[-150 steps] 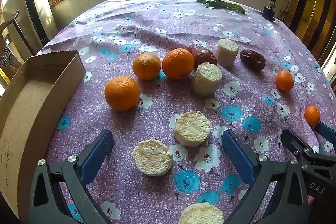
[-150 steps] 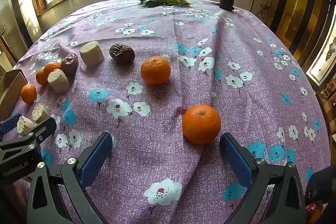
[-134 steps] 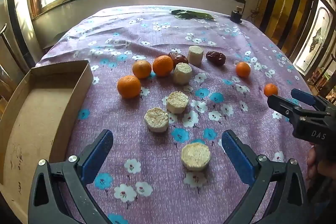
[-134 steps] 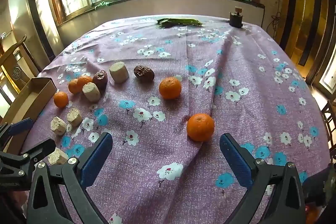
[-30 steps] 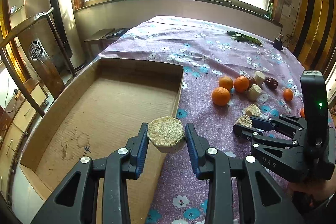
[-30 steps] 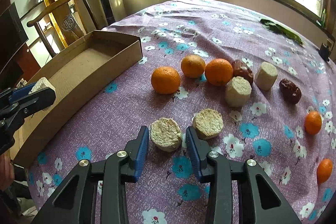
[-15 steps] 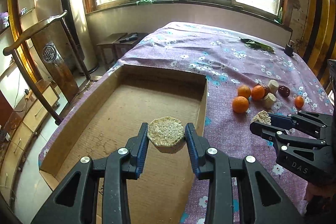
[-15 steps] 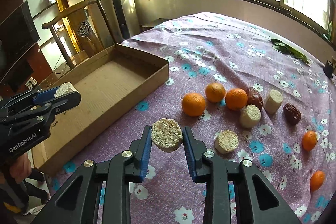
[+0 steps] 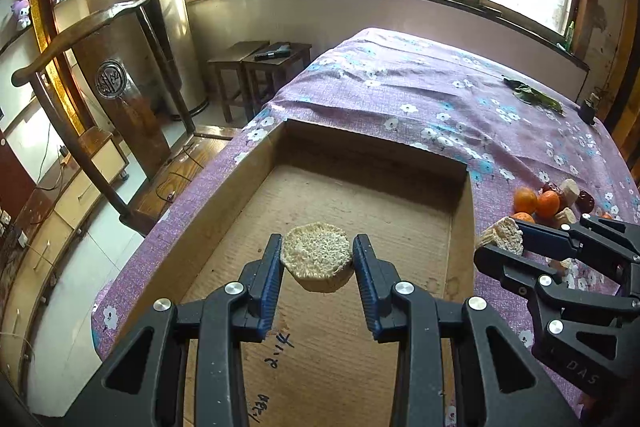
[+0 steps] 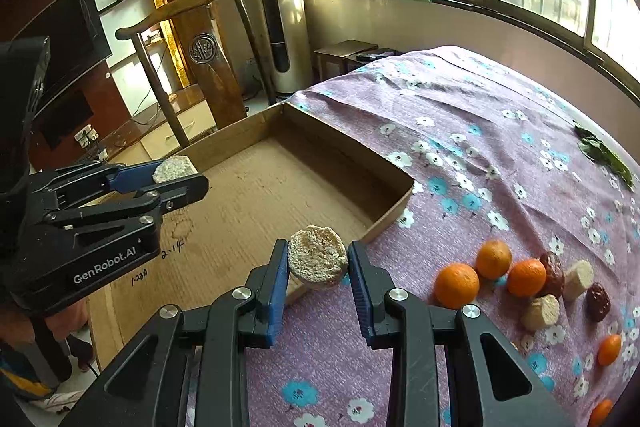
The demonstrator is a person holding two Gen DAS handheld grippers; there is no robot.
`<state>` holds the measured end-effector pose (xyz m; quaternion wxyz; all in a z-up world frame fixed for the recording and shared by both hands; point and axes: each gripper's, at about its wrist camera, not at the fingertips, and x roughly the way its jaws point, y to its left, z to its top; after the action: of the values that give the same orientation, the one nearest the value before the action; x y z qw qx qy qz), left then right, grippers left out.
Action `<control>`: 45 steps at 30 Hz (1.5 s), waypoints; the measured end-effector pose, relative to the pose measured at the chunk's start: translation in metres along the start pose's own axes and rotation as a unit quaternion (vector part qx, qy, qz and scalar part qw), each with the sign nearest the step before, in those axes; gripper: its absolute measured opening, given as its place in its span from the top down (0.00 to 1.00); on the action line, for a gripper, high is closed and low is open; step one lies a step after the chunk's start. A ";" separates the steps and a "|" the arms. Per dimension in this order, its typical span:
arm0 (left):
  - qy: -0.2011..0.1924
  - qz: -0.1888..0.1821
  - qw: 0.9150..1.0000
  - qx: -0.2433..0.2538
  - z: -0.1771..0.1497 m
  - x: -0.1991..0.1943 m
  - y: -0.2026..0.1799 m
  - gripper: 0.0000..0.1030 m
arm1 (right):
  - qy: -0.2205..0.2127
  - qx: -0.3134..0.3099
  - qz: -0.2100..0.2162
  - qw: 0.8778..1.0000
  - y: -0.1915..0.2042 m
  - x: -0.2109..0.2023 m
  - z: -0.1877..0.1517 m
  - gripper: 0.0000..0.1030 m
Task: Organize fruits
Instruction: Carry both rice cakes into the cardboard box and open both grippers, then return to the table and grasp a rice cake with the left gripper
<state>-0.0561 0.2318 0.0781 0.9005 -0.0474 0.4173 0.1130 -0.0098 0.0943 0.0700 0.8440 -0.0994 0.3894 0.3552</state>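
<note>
Cardboard box (image 9: pixel 248 195) under tongs-held slices (image 9: pixel 317 259)

left wrist view looks down close into the cardboard box (image 9: pixel 360 211); right wrist view faces it from beside; both share its floor.

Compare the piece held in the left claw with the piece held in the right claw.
The left claw holds its pale round piece over the floor of the cardboard box. The right claw holds its pale round piece at the box's edge, partly above the purple cloth. Both are rough, flat-topped discs clamped by their sides and clear of any surface.
</note>
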 end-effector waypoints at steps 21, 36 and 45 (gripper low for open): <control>0.104 0.018 0.993 -0.050 0.011 0.068 0.026 0.36 | 0.078 -0.051 0.021 0.995 0.017 0.097 0.021 0.65; -0.030 -0.007 1.000 0.000 -0.008 -0.010 -0.039 0.24 | -0.055 0.010 -0.049 0.997 -0.018 -0.033 -0.015 0.11; -0.085 -0.059 0.995 0.016 -0.026 -0.039 -0.094 0.16 | -0.089 0.106 -0.078 0.987 -0.065 -0.092 -0.065 0.11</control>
<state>-0.0774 0.1298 0.0899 0.9385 -0.0474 0.3372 0.0570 -0.0451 -0.0298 0.0854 0.9063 -0.0075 0.3387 0.2525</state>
